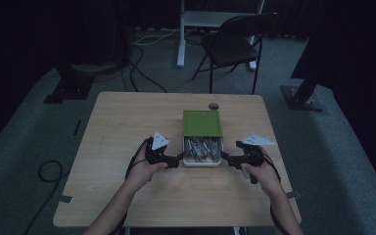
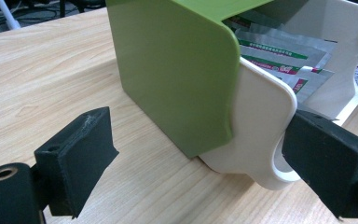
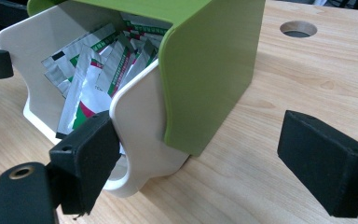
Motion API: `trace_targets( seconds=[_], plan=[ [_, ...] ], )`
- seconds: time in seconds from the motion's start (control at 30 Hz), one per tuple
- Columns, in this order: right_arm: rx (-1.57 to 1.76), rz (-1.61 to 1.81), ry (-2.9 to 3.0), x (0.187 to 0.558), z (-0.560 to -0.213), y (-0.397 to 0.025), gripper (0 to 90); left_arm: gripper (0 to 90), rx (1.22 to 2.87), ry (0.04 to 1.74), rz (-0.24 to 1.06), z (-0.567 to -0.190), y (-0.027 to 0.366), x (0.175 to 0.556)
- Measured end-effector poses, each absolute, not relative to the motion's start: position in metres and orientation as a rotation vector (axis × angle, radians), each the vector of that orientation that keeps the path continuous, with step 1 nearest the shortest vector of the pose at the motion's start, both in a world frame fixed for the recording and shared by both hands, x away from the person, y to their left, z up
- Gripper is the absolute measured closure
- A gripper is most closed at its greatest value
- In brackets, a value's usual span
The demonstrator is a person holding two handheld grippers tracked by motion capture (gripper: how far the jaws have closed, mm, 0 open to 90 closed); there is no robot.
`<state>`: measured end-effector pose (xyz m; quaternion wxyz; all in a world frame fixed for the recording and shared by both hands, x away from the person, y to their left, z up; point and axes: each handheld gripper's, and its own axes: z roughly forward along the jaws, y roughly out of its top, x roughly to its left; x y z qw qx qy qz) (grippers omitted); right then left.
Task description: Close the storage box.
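We have the white drawer (image 1: 201,152) pulled partway out of the green box (image 1: 201,123), near the middle of the surface (image 1: 127,117). Foil packets (image 3: 91,77) show inside. Our left tool (image 1: 180,157) and right tool (image 1: 223,157) are spread wide at its sides, gripping nothing. Taking packets out is left, we think.

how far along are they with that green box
Done so far: the green lid is slid partway back, so the white tray shows foil sachets at its near end. In hand: the left gripper and right gripper sit at the tray's two near corners, jaws open, one jaw of each against a side wall. Left, probably: sliding the lid fully off or shut; which one isn't clear.
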<state>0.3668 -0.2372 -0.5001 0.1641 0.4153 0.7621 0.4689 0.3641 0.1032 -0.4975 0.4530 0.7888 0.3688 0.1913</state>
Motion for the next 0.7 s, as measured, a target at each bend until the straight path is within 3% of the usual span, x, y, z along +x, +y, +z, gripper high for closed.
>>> trace_targets(
  seconds=[0.7],
  plan=[
    [1.231,1.325,2.127,0.376,-0.501,-0.235,12.9,9.8,1.94,0.931,0.487,-0.497,0.099,0.378]
  ],
)
